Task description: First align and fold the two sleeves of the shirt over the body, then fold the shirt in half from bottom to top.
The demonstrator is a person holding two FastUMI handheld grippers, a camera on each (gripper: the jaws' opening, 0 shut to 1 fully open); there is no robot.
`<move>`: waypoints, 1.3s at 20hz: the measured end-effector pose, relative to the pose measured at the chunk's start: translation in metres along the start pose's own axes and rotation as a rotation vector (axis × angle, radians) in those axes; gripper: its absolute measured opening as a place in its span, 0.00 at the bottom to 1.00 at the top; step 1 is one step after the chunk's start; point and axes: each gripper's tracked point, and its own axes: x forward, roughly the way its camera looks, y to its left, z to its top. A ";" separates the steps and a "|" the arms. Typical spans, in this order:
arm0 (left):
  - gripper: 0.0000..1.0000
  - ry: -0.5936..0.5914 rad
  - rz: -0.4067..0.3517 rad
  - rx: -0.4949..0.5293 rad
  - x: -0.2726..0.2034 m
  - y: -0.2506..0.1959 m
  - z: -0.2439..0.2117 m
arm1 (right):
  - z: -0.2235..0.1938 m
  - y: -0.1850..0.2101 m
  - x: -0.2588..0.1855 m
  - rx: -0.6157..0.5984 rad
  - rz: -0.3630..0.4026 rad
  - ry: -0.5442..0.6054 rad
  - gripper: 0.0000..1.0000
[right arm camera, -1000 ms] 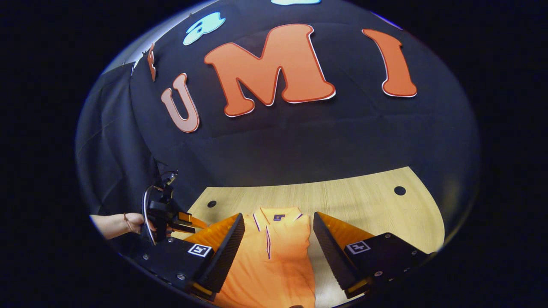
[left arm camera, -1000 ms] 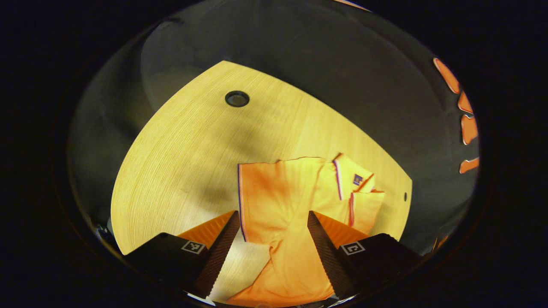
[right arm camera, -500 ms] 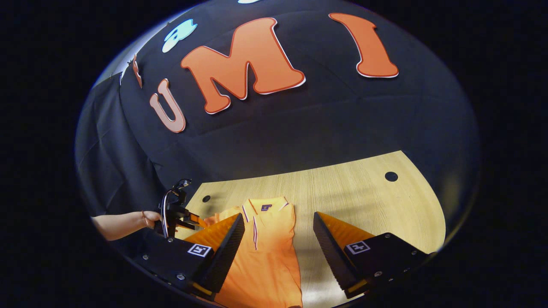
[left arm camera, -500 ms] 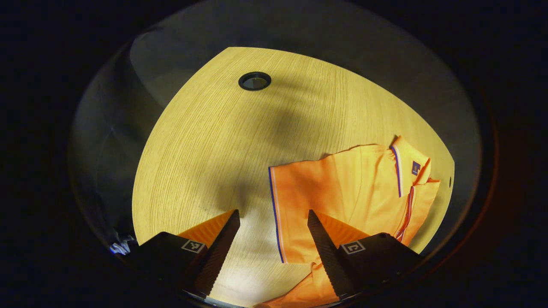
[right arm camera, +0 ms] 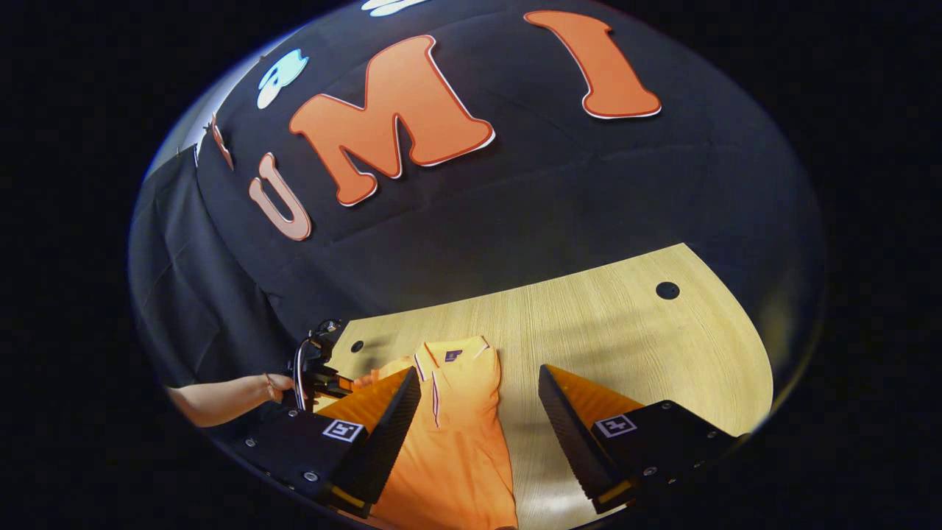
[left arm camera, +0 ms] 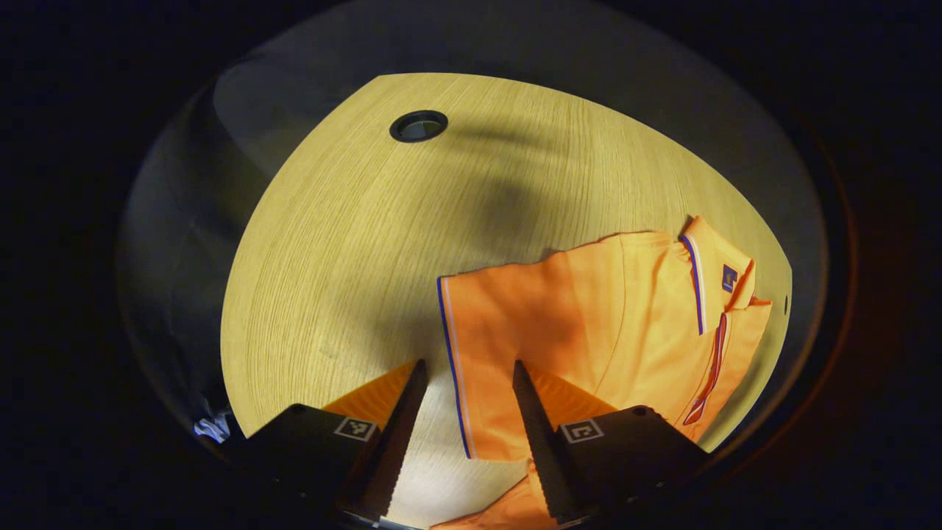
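1. Left hand-held gripper (left arm camera: pixel 464 401): fingers parted and holding nothing, poised low over the cuff edge of the left sleeve (left arm camera: pixel 508 346). The striped hem of the sleeve runs between the two fingers; whether either finger touches the fabric I cannot tell. In the right gripper view this same gripper (right arm camera: pixel 318 368) sits at the shirt's far-left edge, held by a person's hand (right arm camera: pixel 278 383).

2. Right hand-held gripper (right arm camera: pixel 478 434): released, fingers wide apart, nothing between them except a view down onto the shirt body. It hovers near the lower part of the garment, apart from the cloth as far as I can judge.

3. Orange polo shirt (right arm camera: pixel 456 434): lies flat on the bench (right arm camera: pixel 625 338), collar (left arm camera: pixel 706 272) away from the right gripper. The left sleeve is spread out sideways, not yet folded over the body. The right sleeve seems already tucked in; not certain.

4. Risks, as judgement: a grasp on the cuff could catch a single layer or slip off the thin hem, so the sleeve drags or bunches. Lifting too hard could shift the whole shirt, as nothing pins the body.

5. Surroundings: round cable holes (left arm camera: pixel 418 126) in the bench, well apart from the shirt. Nothing stands in the fold path.
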 end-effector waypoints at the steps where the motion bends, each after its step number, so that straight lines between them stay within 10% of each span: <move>1: 0.73 -0.012 -0.011 0.010 0.000 0.001 -0.002 | 0.001 0.002 -0.002 0.010 0.011 -0.002 0.99; 6: 0.12 -0.029 -0.038 -0.016 -0.008 -0.005 -0.004 | 0.006 -0.004 -0.006 0.022 0.011 -0.014 0.98; 8: 0.03 -0.037 -0.056 0.021 -0.004 -0.006 -0.004 | 0.005 -0.008 -0.009 0.010 -0.002 -0.014 0.98; 14: 0.02 -0.095 -0.098 -0.016 -0.030 -0.011 -0.004 | 0.006 -0.013 -0.015 -0.002 -0.020 -0.021 0.98; 26: 0.02 -0.207 -0.160 0.253 -0.099 -0.098 -0.004 | 0.003 0.003 -0.027 -0.011 0.010 -0.046 0.98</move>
